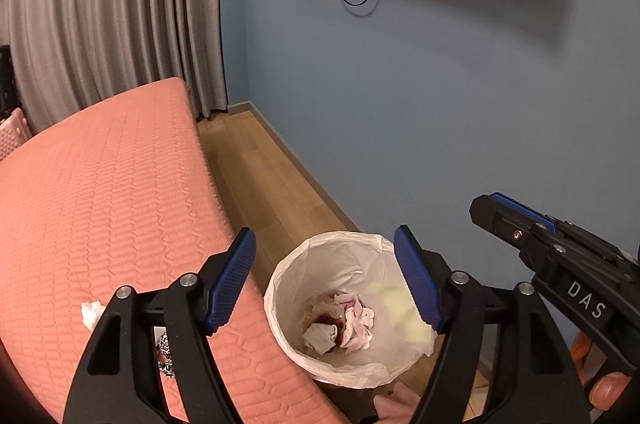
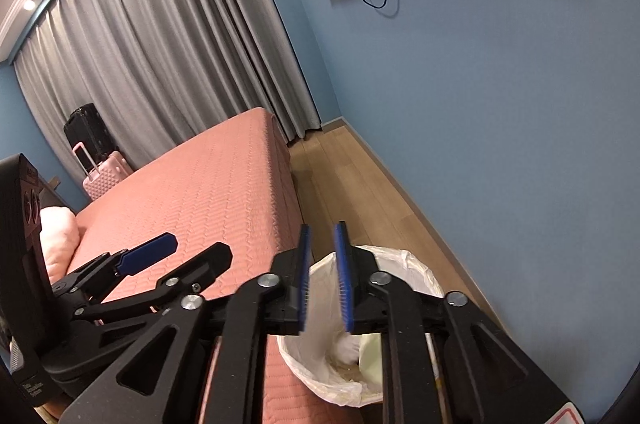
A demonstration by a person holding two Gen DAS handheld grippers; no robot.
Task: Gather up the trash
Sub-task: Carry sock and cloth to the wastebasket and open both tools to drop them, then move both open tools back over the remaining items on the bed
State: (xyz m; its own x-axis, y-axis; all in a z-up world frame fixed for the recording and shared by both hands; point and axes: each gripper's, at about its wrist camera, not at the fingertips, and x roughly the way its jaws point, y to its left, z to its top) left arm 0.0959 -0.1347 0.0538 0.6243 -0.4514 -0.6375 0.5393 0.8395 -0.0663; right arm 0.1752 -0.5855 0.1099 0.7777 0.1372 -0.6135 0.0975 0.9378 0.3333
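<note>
White crumpled tissue (image 1: 91,312) lies on the pink bed cover (image 1: 120,191), down and left of the left gripper (image 1: 324,278), partly behind its left finger. It looks feather-light and soft, so a gentle pinch across its middle should do; it would likely squash rather than slip. That claw hangs wide apart and empty over the lined bin (image 1: 280,280), where wadded paper already sits. The right gripper (image 2: 323,274) hovers above the bin rim, its pads narrowly parted, gripping nothing.
</note>
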